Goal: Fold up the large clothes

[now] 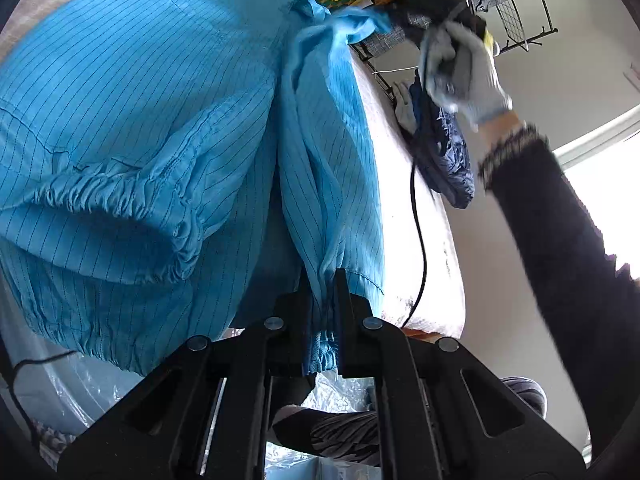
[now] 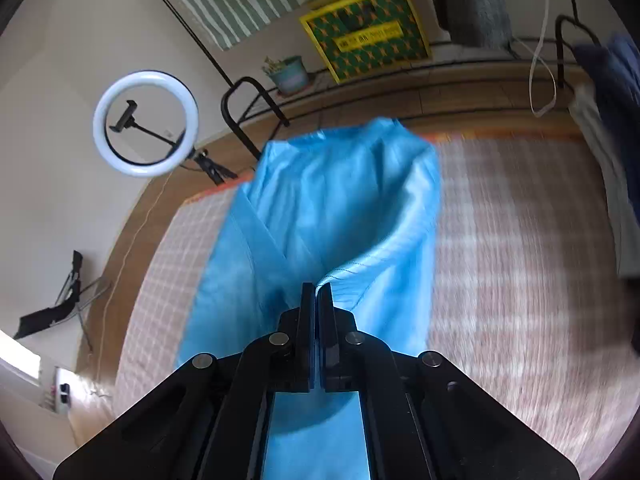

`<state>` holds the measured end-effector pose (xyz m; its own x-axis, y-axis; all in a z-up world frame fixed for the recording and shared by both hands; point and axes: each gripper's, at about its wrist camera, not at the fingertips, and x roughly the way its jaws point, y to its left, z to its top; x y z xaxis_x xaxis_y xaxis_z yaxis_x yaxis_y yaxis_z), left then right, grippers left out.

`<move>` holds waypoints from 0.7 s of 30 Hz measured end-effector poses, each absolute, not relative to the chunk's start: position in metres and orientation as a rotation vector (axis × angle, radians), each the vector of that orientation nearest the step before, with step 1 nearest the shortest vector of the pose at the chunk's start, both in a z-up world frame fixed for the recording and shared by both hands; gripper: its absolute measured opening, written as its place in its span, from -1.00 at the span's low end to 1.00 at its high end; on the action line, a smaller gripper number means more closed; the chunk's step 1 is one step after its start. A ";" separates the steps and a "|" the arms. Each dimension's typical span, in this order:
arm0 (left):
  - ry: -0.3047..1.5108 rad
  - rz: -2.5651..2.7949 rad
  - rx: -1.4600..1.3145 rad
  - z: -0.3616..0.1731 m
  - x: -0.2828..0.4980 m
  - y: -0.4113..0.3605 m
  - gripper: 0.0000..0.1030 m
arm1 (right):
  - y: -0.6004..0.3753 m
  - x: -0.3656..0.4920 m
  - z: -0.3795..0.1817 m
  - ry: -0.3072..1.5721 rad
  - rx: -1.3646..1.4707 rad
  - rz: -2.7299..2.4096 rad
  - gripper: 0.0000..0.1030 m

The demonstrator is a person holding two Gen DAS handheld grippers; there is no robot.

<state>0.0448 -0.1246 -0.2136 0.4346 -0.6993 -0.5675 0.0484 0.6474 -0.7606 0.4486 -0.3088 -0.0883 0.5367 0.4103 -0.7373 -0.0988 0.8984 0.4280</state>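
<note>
Garment (image 1: 140, 128): blue, thin dark pinstripes, gathered elastic cuffs; it lies on the checked bed cover (image 2: 520, 260) and rises toward both of your tools. Your left gripper (image 1: 324, 280) has its jaws pressed together on a bunched cuff end, fabric pinched between the black fingers (image 1: 342, 304). Your right gripper (image 2: 317, 292) has its jaws closed on a folded edge of the same garment, with a ridge of cloth running up from the bed to the tips. In the left wrist view, your right hand in a grey glove (image 1: 468, 76) is blurred, dark sleeve (image 1: 560, 240) below it. A black cable (image 1: 420, 240) runs down the bed edge. Yellow-framed green box (image 2: 366, 32) by the wall: it carries a yellow label strip, but the writing is too small and blurred to read. Ring light (image 2: 146, 124) stands by the wall, phone clamp at its middle. A small pot (image 2: 290, 72) sits beside the box.
</note>
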 end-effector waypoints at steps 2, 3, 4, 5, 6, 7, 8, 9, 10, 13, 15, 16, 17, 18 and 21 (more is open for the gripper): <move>1.031 -0.533 -0.772 -0.215 0.048 -0.122 -0.88 | -0.288 0.468 -0.082 0.959 0.303 0.308 -1.00; 1.034 -0.532 -0.783 -0.216 0.050 -0.120 -0.88 | -0.275 0.478 -0.083 0.969 0.276 0.309 -1.00; 1.036 -0.532 -0.789 -0.217 0.052 -0.118 -0.88 | -0.263 0.484 -0.088 0.984 0.244 0.306 -1.00; 1.039 -0.532 -0.795 -0.217 0.053 -0.118 -0.88 | -0.249 0.490 -0.095 1.002 0.205 0.302 -1.00; 1.044 -0.533 -0.806 -0.219 0.054 -0.117 -0.88 | -0.234 0.499 -0.105 1.021 0.166 0.297 -1.00; 1.051 -0.532 -0.815 -0.221 0.055 -0.117 -0.88 | -0.217 0.508 -0.118 1.043 0.133 0.294 -1.00; 1.055 -0.531 -0.819 -0.223 0.055 -0.117 -0.88 | -0.205 0.514 -0.131 1.061 0.105 0.289 -1.00; 1.060 -0.528 -0.827 -0.225 0.056 -0.116 -0.88 | -0.199 0.517 -0.140 1.072 0.087 0.285 -1.00; 1.064 -0.528 -0.835 -0.226 0.056 -0.115 -0.88 | -0.188 0.521 -0.153 1.088 0.065 0.282 -0.99; 1.070 -0.527 -0.850 -0.228 0.057 -0.112 -0.88 | -0.174 0.526 -0.175 1.143 0.094 0.360 -0.92; 1.068 -0.523 -0.849 -0.227 0.056 -0.111 -0.88 | -0.176 0.523 -0.169 1.142 0.189 0.446 -0.86; 1.068 -0.522 -0.850 -0.227 0.056 -0.110 -0.88 | -0.181 0.518 -0.159 1.118 0.224 0.484 -0.81; 1.068 -0.522 -0.850 -0.227 0.055 -0.110 -0.88 | -0.186 0.512 -0.148 1.094 0.233 0.507 -0.76; 1.069 -0.520 -0.847 -0.227 0.054 -0.108 -0.88 | -0.193 0.504 -0.134 1.061 0.221 0.509 -0.75; 1.054 -0.510 -0.833 -0.224 0.048 -0.106 -0.88 | -0.230 0.470 -0.093 0.975 0.259 0.493 -0.75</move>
